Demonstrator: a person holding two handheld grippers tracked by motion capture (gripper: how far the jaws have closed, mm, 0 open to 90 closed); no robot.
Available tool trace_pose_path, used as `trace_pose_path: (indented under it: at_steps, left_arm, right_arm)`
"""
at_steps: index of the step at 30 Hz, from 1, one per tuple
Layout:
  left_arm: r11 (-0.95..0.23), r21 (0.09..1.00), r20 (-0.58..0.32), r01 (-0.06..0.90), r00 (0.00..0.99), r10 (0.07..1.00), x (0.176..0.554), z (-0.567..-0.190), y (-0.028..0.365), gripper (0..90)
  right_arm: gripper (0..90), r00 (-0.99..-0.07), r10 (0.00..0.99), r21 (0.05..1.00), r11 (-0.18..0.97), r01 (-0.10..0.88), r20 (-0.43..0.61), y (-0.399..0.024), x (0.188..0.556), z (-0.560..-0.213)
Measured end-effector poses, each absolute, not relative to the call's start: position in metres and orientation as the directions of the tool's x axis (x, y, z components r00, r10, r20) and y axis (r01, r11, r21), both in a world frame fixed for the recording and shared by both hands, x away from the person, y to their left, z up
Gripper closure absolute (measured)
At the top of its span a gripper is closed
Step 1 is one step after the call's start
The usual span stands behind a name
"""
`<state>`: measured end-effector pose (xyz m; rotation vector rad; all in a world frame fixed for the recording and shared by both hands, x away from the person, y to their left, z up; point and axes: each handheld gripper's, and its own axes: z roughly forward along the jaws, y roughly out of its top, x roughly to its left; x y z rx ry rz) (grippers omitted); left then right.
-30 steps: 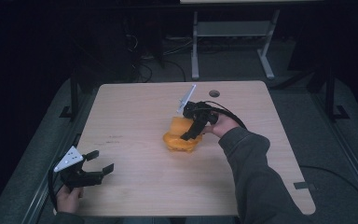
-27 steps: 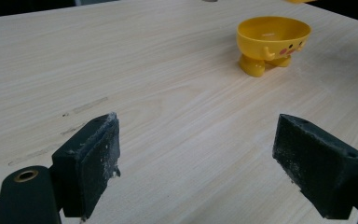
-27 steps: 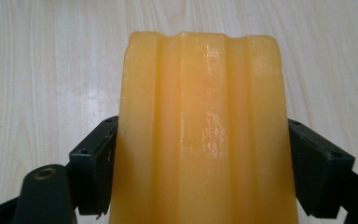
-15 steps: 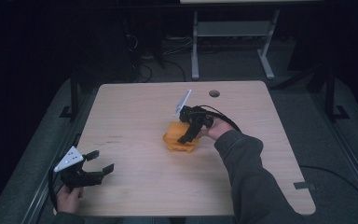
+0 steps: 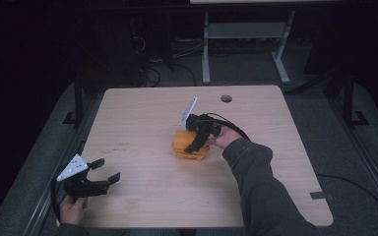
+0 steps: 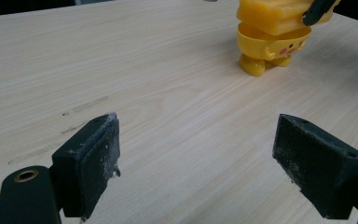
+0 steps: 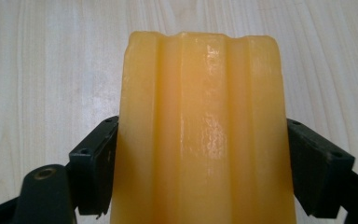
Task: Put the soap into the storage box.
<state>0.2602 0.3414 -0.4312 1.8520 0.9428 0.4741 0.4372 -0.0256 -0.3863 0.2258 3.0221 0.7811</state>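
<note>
A yellow toy-shaped container [image 5: 183, 148] stands mid-table on two short feet; its lower part [image 6: 271, 45] has pink cheek marks. On it rests a ridged yellow upper piece [image 7: 200, 116], also seen from the left gripper view [image 6: 268, 13]. My right gripper [image 5: 195, 146] [image 7: 200, 154] reaches down from the right and is shut on that upper piece, one jaw pressed on each side. At the table's front left corner my left gripper [image 5: 104, 170] [image 6: 196, 154] is held low over the wood, open, with nothing between its pads [image 6: 91, 161].
The light wooden table [image 5: 275, 128] has a round cable hole [image 5: 226, 98] near its far edge. Behind the table are a white-legged stand [image 5: 246, 44] and cables on the dark floor. The person's right sleeve [image 5: 261, 187] crosses the front right of the table.
My right gripper has come down and slightly toward the near left, onto the yellow container's top. The left gripper has stayed in place.
</note>
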Motion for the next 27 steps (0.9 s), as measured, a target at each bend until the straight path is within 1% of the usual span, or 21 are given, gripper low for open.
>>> trace_pose_path:
  at_steps: [27]
  left_arm:
    - [-0.232, 0.886, -0.079, 0.401, 0.626, 0.776, 0.26, -0.4309, 0.3414, 14.3]
  right_arm:
    - [20.3, -0.99, 0.137, 0.462, 0.877, 0.129, 0.016, -0.0238, 0.4347, -0.3926]
